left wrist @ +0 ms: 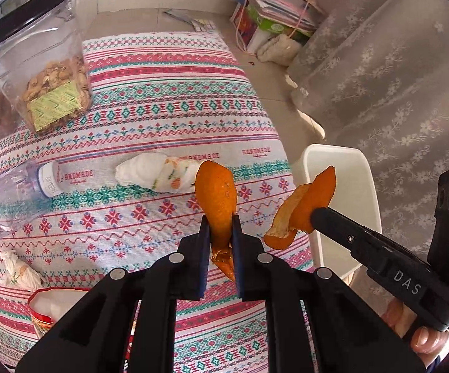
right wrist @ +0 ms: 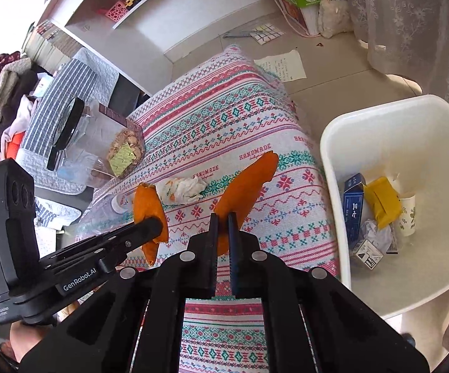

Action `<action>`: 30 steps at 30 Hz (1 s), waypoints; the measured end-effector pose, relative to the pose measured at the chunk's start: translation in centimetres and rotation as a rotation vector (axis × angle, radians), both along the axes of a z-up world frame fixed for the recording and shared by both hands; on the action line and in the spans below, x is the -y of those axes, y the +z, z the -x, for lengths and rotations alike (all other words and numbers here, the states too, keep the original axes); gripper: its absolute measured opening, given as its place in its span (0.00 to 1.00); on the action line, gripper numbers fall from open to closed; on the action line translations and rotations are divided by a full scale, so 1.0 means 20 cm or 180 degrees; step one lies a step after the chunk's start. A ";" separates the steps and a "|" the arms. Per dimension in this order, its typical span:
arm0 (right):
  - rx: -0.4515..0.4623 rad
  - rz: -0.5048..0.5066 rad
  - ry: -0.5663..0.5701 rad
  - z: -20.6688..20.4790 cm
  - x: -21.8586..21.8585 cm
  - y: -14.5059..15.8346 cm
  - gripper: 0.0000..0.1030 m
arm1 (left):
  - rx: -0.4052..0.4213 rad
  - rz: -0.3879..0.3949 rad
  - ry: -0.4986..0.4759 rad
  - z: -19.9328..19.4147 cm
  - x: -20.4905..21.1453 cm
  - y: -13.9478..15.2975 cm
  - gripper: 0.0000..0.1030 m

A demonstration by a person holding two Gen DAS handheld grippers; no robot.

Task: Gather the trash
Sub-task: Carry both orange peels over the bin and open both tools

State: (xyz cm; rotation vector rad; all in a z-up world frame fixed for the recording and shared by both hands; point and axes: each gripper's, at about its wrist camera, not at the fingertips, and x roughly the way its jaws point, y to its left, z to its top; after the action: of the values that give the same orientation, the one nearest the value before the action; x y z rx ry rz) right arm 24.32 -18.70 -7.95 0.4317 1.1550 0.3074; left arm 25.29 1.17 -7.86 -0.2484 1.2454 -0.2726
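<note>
My left gripper has its jaws clenched on one curled orange peel strip; my right gripper grips another orange peel piece beside the white plastic bin.

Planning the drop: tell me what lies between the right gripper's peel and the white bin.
Only bare patterned tablecloth and its edge separate the orange peel from the white bin, seen in the right wrist view.
</note>
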 end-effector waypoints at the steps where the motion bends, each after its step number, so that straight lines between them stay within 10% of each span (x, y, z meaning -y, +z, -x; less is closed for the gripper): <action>1: 0.0021 0.0027 -0.0003 0.01 0.02 0.01 0.05 | 0.0009 0.0013 -0.0027 0.00 0.03 0.00 0.13; 30: -0.0072 0.0710 -0.0560 0.24 0.61 -0.04 0.05 | -0.0141 0.0357 -0.0900 0.00 0.94 -0.22 0.13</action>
State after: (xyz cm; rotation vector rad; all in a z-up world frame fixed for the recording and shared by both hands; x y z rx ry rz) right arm 19.58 -30.93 -8.70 0.3379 1.1503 0.0196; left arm 25.35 -17.55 -12.27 -0.1748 1.3107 -0.5843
